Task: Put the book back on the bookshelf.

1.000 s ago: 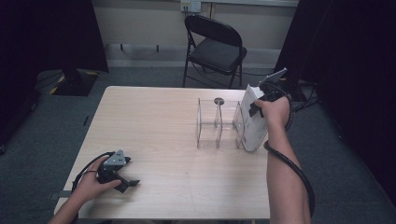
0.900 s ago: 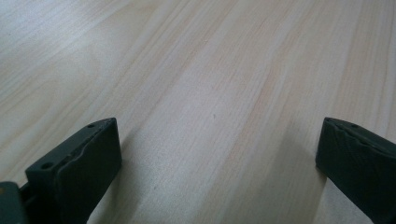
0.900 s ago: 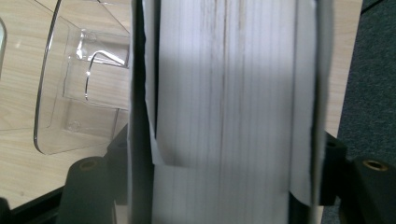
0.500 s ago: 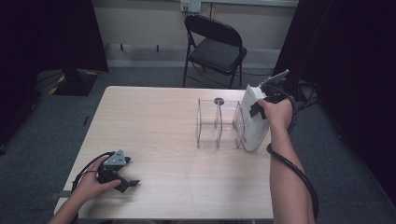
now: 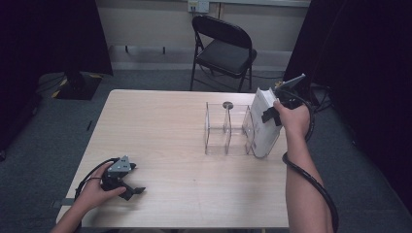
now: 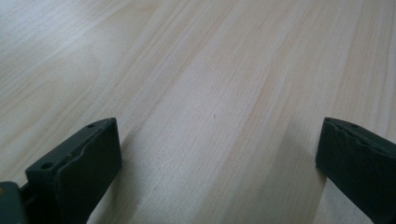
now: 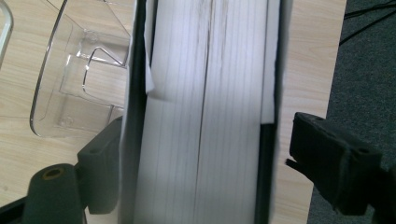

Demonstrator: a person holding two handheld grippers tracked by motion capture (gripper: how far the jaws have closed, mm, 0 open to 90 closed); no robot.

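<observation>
surface: wooden table (image 5: pixel 160 126) | on it: clear acrylic rack (image 5: pixel 227 130); white book (image 5: pixel 265 125) upright beside rack

No text, label, brand, number or sign can be read anywhere in these views. The thick white book with dark covers (image 5: pixel 265 127) shows its bare page edges in the right gripper view and a blank white side in the high view, and the clear plastic divided rack (image 5: pixel 227 128) and the pale wooden desk (image 5: pixel 160 126) carry no markings.
</observation>
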